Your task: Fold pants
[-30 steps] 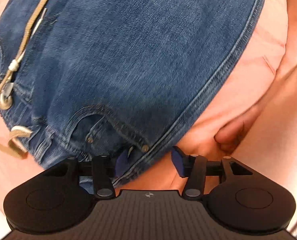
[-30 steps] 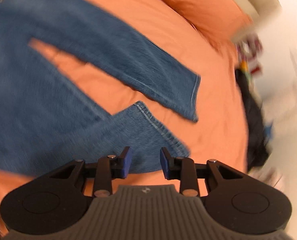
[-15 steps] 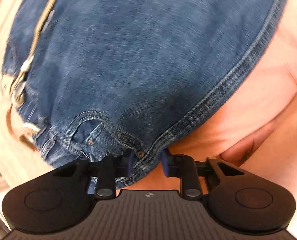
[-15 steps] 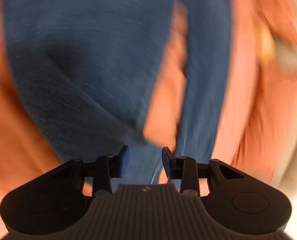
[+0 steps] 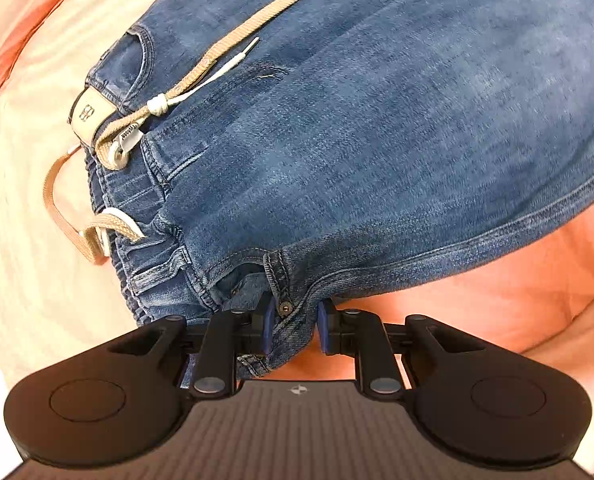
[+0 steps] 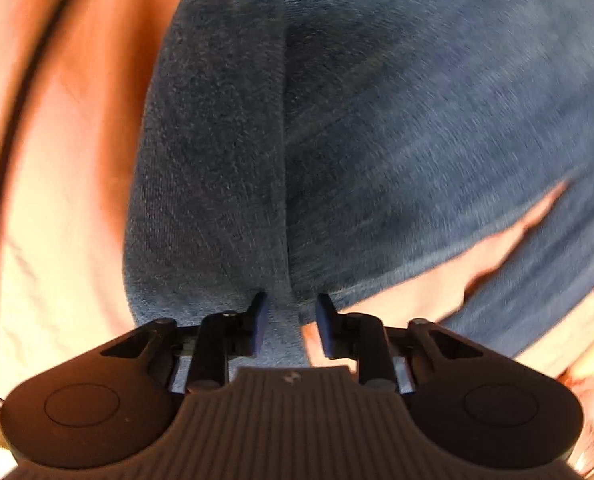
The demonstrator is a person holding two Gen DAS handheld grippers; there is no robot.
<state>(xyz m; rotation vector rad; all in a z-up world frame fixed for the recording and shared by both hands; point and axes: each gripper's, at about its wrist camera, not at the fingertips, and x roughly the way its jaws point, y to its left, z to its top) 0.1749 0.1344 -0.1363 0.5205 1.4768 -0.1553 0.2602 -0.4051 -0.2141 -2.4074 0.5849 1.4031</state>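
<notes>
Blue jeans (image 5: pixel 357 128) lie on an orange bedsheet (image 5: pixel 477 300). In the left wrist view their waistband is at the left, with a tan drawstring (image 5: pixel 217 56) and a cream label (image 5: pixel 87 114). My left gripper (image 5: pixel 293 326) is shut on the waistband corner by the front pocket rivet. In the right wrist view the denim (image 6: pixel 377 120) fills the frame, with one layer's edge running down the middle. My right gripper (image 6: pixel 289 324) has a narrow strip of denim between its pads, which stand a little apart.
The sheet (image 6: pixel 57 160) is sunlit at the left in both views. A black cable (image 6: pixel 1 184) runs down the far left edge of the right wrist view. A gap of sheet (image 6: pixel 497 240) shows between two denim layers at the right.
My left gripper closed on the waistband corner and lifted it, turning the waistband into view. My right gripper swung from the leg hems to over the denim and now has fabric between its pads.
</notes>
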